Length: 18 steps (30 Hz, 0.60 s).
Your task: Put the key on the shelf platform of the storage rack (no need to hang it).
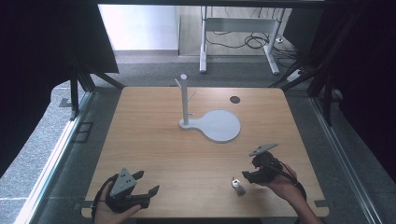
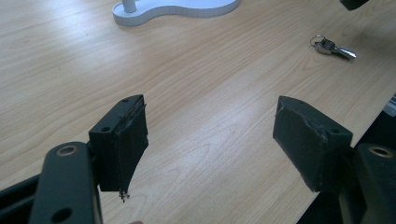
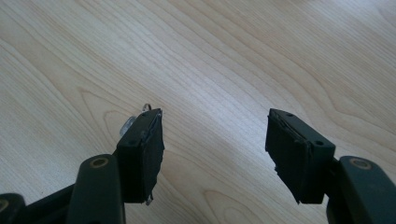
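Near the right front edge of the pale wood-grain desk (image 1: 154, 140) lay a small bunch of keys (image 1: 238, 186), metal blade and ring, its long axis running roughly near to far. Just right of it the right tool (image 1: 250, 176) hovered with jaws spread apart, empty; its left jaw hid most of the keys in the right gripper view. At the near left the left tool (image 1: 145, 183) sat wide open, also empty. Farther back stood a white peg stand (image 1: 185, 100) on a flat rounded base.
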### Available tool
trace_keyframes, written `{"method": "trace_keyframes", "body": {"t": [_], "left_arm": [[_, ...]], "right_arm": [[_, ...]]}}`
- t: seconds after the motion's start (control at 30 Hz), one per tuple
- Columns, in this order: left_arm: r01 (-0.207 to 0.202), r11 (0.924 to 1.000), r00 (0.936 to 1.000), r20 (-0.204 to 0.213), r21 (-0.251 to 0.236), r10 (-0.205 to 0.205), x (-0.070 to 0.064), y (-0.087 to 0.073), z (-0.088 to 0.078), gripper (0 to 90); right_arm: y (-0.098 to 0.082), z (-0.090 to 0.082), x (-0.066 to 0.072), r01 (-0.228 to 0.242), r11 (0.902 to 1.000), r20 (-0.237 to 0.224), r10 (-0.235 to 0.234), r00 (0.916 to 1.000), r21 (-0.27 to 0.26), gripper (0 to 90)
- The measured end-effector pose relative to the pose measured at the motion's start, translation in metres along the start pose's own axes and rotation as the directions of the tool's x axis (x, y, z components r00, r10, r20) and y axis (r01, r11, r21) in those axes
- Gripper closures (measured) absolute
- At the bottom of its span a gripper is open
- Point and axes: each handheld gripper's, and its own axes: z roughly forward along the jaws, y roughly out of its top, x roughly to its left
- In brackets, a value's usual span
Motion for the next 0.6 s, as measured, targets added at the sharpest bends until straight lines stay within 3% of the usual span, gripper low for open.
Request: {"method": "trace_keyframes", "body": {"t": [0.6], "left_arm": [[0.002,1.0,1.0,-0.003,-0.003,-0.002,0.002,0.0,-0.001,26.5]], "right_arm": [[0.005,0.02,0.022,0.052,0.9969,-0.024,-0.051,0.9984,0.059,37.8]]}}
